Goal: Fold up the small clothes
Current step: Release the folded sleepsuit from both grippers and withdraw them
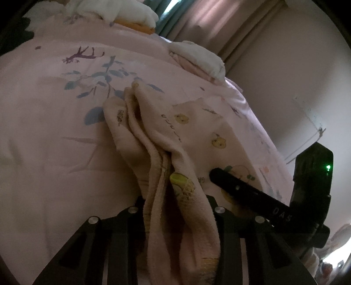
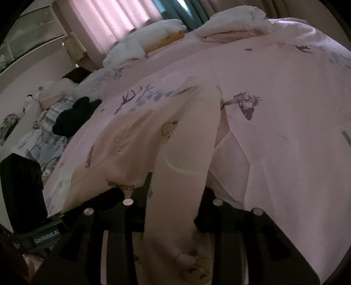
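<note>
A small pale peach garment with yellow bear prints and "GAGAGA" lettering lies on the pink floral bedspread. My left gripper is shut on a bunched edge of it, and the cloth hangs down between the fingers. My right gripper is shut on another part of the same garment, which stretches away over the bedspread. The right gripper also shows in the left wrist view, resting on the cloth at the right.
Folded white and pink clothes sit at the far side of the bed, with another pile and an orange item behind. A black garment and plaid cloth lie at the left. Curtains hang behind.
</note>
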The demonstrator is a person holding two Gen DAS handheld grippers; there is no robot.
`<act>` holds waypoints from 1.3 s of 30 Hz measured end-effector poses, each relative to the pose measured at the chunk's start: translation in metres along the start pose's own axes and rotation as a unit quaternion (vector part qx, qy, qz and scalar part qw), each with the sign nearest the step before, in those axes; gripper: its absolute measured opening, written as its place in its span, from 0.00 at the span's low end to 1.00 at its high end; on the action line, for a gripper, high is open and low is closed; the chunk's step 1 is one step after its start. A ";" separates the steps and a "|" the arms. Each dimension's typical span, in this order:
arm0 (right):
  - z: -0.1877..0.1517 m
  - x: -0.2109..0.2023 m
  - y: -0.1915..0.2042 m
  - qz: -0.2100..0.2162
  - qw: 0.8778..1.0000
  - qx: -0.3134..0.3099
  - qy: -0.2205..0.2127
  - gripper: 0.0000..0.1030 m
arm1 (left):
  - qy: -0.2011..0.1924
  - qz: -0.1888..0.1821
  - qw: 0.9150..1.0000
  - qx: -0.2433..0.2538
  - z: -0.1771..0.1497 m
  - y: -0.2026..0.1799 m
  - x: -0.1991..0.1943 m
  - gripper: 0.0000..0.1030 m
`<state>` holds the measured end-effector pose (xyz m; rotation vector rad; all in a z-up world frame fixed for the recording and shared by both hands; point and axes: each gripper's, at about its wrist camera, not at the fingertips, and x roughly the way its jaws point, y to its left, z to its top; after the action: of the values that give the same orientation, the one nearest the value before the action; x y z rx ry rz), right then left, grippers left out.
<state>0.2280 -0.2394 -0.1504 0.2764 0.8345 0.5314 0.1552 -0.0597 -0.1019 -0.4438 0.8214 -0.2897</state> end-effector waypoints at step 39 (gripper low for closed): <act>-0.006 -0.072 0.020 -0.189 0.982 -0.025 0.016 1.00 | -0.019 0.175 0.978 0.114 -0.005 -0.032 -0.044 0.99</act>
<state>0.1765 -0.2620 -0.1007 0.0583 0.8782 0.2016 0.1199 -0.0708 -0.0615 -0.0843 0.8020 -0.0464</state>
